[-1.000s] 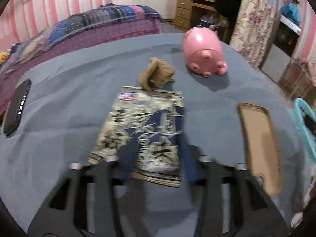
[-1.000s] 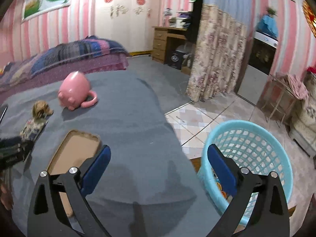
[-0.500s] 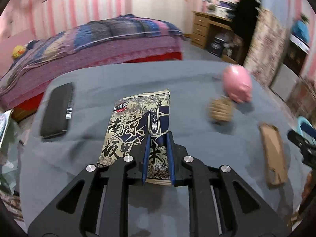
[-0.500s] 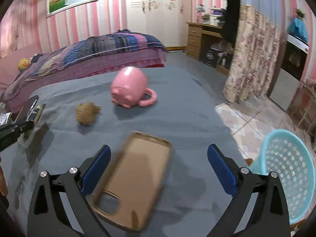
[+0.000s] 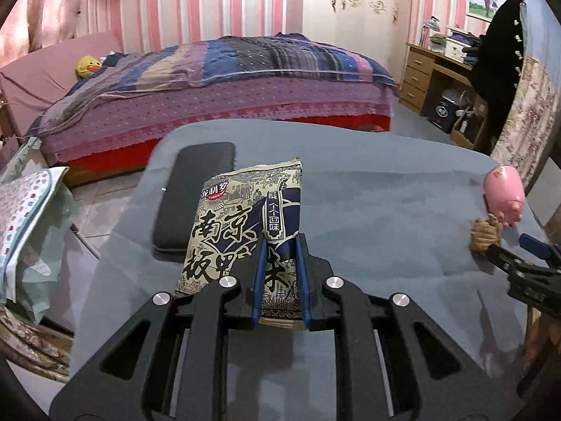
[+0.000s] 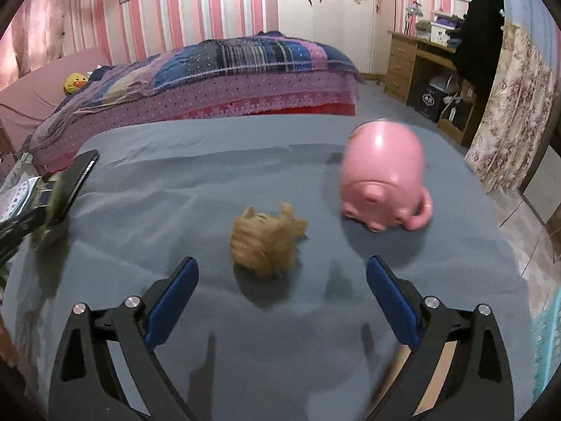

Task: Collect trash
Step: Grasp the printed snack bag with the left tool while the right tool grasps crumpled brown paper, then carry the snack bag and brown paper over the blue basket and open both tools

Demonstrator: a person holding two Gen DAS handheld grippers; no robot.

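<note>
Left wrist: snack packet (image 5: 242,224) lengthwise along tongs (image 5: 280,277)

"南京板鸭" and "龙利多" on the snack packet (image 5: 242,224)

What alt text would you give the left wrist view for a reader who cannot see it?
The left gripper is shut on a printed snack wrapper, held over a grey-covered table. A black phone lies beyond the wrapper at left; a pink pig mug, a brown crumpled wad and the right gripper sit at the right edge.
</note>
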